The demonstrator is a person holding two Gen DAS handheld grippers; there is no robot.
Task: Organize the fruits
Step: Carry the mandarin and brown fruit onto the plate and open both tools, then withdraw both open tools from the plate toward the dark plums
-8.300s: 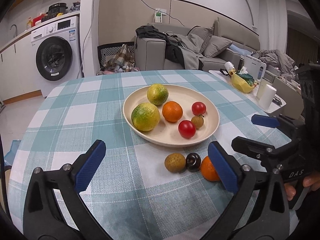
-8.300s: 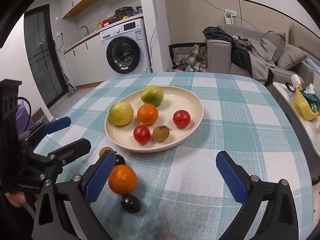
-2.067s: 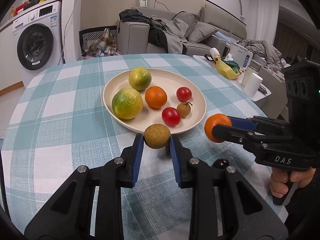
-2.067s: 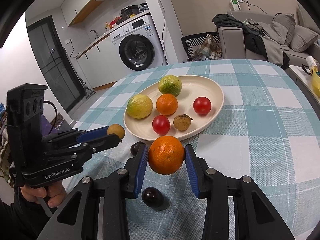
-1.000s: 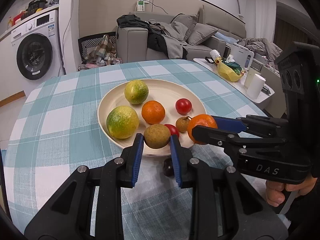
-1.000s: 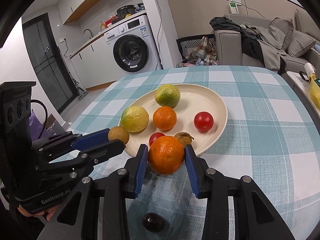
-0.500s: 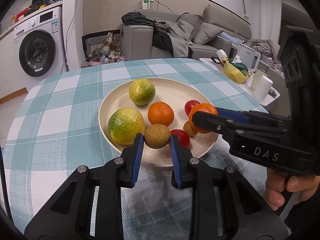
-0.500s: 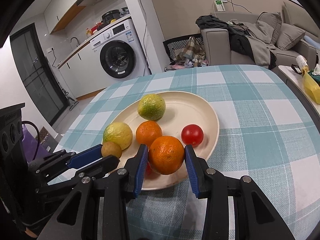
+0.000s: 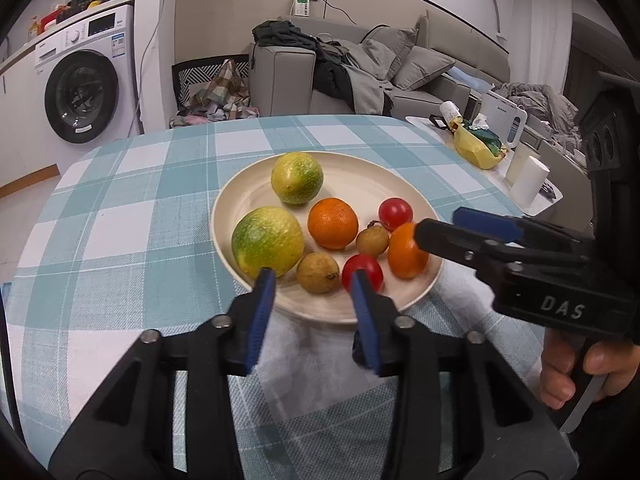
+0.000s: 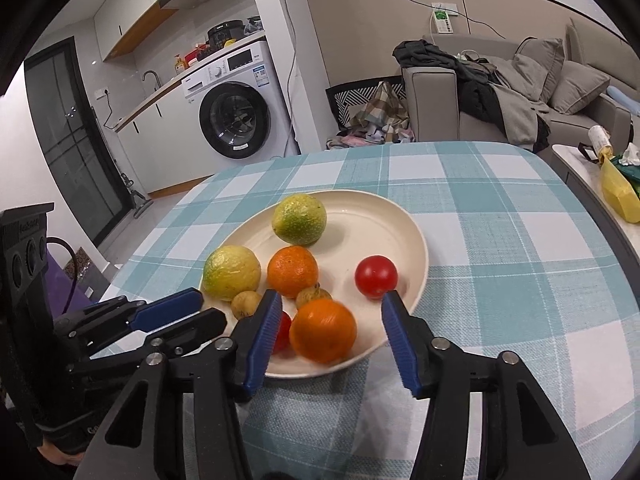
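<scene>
A cream plate on the checked table holds two green-yellow citrus fruits, an orange, two red tomatoes and a small brown fruit. My left gripper is open; the brown round fruit lies on the plate's near rim between its fingers. My right gripper is open; the orange sits on the plate's near edge between its fingers. A dark fruit shows behind the left gripper's right finger.
The teal-and-white checked tablecloth covers a round table. A side table with a yellow bag and white cups stands at the right. A washing machine and a sofa stand beyond the table.
Both grippers have opened. The brown fruit and the orange, held half a second ago, now rest on the plate's near side.
</scene>
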